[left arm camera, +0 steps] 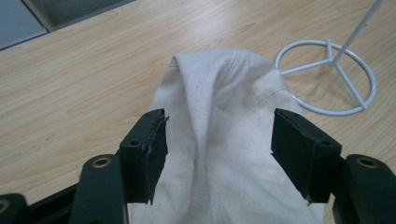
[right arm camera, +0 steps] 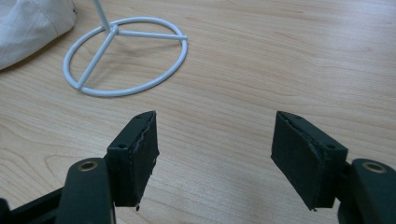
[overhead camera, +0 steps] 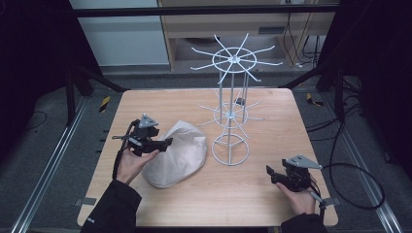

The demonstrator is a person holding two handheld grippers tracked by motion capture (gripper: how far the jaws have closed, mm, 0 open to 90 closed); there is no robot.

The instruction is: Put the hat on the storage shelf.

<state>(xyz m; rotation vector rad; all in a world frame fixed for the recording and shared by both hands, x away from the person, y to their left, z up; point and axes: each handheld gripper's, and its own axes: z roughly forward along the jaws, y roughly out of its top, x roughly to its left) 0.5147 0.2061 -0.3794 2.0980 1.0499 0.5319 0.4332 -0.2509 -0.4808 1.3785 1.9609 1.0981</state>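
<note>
Ease the left gripper [left arm camera: 212, 140], jaws spread wide astride the raised fold of the cream cap [overhead camera: 177, 154] lying on the worktop [overhead camera: 252, 194] beside the white wire rack [overhead camera: 231, 109], lower before pinching (right gripper [overhead camera: 274, 174] idle, jaws apart, nothing between).

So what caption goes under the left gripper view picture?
Open left gripper straddling a cream cloth cap on the wooden table, white wire rack's base ring beside it.

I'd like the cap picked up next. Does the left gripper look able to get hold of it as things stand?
Probably yes: the left gripper has its jaws open astride a raised fold of the cap, with nothing between them and the fabric.
</note>
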